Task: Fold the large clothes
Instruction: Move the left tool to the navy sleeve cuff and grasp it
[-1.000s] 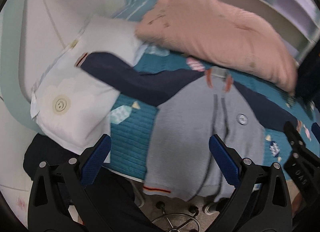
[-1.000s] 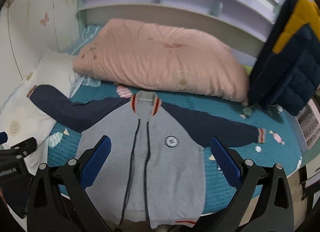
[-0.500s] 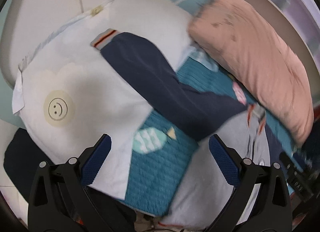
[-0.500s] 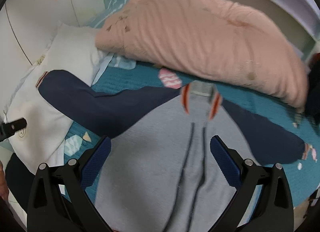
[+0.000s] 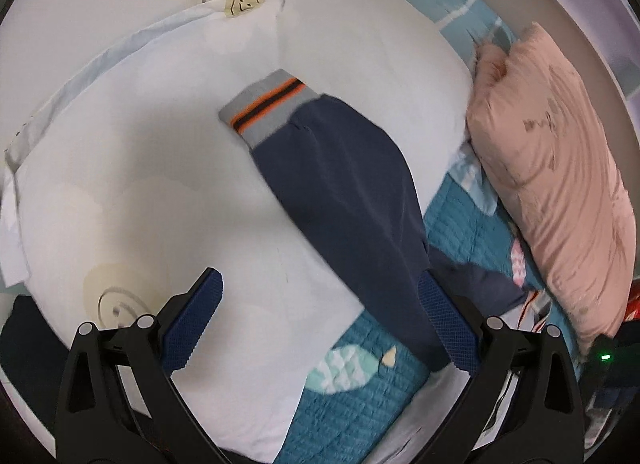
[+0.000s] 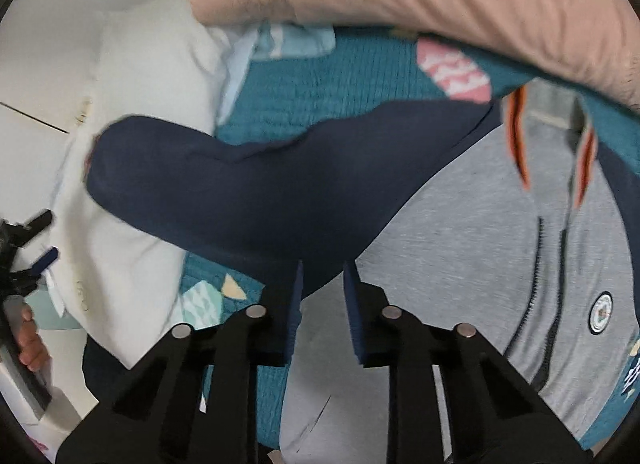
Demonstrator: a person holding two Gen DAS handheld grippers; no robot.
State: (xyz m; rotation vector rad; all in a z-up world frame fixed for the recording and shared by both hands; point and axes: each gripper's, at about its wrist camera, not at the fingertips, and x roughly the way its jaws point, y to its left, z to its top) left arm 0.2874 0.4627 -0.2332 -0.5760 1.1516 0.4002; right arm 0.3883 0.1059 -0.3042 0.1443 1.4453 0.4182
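Two grippers are down over the same navy sleeve, so you are at the first fold: bringing that sleeve in across the grey body of the jacket. The jacket lies front-up on the teal quilt, collar toward the pink pillow. Its sleeve runs out over the white pillow, and the striped cuff rests on that pillow's top.

Your left gripper stands wide open above the sleeve's middle, one pad over the white pillow and the other at the sleeve's far edge; it holds nothing. Your right gripper has just been closing and its jaws are now nearly together at the armpit, where navy meets grey. Cloth lies in the narrow gap, but whether the pads actually pinch it cannot be told from this view, which is blurred.

Next, you would want the left gripper to settle on the sleeve nearer the cuff and close. Then both can lift together and carry the sleeve across the chest. Check the right grip first; a loose pinch would probably let the shoulder drag and crease.
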